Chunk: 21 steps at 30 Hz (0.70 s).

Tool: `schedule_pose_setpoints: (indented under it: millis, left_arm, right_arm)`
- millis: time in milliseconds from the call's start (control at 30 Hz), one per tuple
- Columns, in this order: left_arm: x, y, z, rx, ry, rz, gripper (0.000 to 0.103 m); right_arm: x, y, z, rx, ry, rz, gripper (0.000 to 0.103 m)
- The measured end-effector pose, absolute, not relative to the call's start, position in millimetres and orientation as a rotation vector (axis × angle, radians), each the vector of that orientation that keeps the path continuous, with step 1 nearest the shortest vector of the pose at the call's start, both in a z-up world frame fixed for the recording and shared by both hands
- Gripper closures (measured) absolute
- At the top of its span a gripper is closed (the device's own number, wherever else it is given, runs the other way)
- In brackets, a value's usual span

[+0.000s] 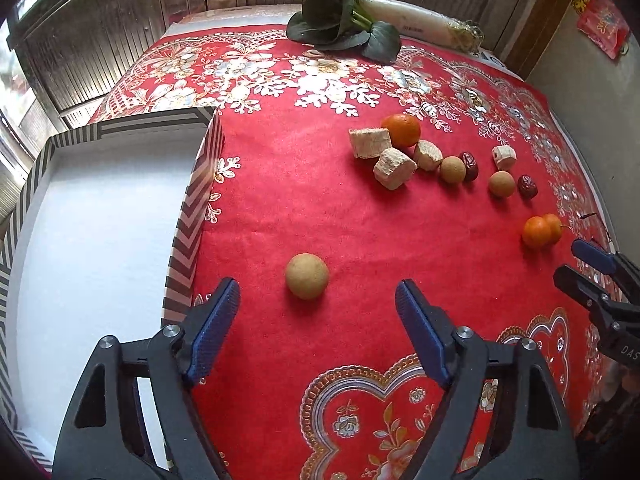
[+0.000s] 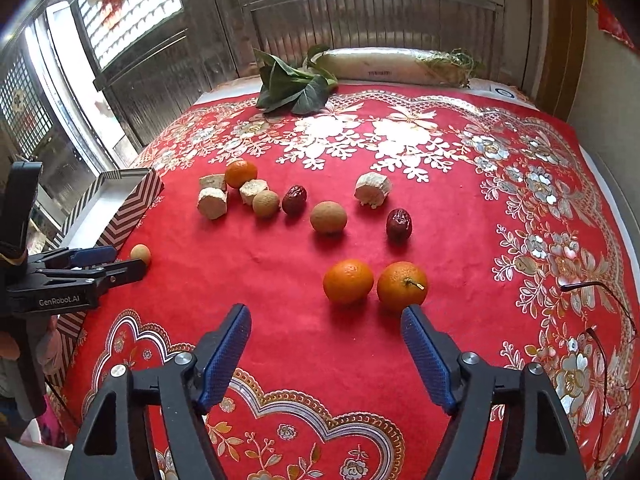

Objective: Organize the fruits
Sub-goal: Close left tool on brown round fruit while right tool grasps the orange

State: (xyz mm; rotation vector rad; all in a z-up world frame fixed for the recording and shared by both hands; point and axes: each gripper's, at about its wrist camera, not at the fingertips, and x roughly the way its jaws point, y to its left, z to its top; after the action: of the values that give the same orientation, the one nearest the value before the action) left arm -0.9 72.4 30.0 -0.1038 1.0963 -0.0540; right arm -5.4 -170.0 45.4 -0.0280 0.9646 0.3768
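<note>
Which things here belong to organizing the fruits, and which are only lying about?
For the job:
- three oranges
- three longans
- two red dates
- striped box
- left gripper, open
- right gripper, open

Lying about:
- leafy greens
- four pale cut chunks
- eyeglasses

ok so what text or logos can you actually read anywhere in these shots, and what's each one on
"GenRobot.AI" on the body of the left gripper, seen from the right wrist camera.
"DAS", cut off by the frame edge, on the body of the right gripper, seen from the left wrist camera.
Dark print on the white wrapped roll at the far edge of the table: too small to read.
Gold marks on the red wall hanging: too blurred to read.
</note>
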Motion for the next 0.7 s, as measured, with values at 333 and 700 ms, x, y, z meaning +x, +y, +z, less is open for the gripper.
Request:
schedule_pose_setpoints:
  millis: [333, 700]
  left_arm:
    - [6.5, 72.7, 21.7, -0.088, 1.123, -0.014, 0.022]
    - [14.2, 72.4, 17.9, -0.077, 1.137, -0.001, 0.022]
  right_arm:
    - [15.0, -169.9, 34.7, 0.023, 1.005, 0.433, 0.044]
    - [25.0, -166.9, 24.9, 0.029, 1.064, 0.458, 0.045]
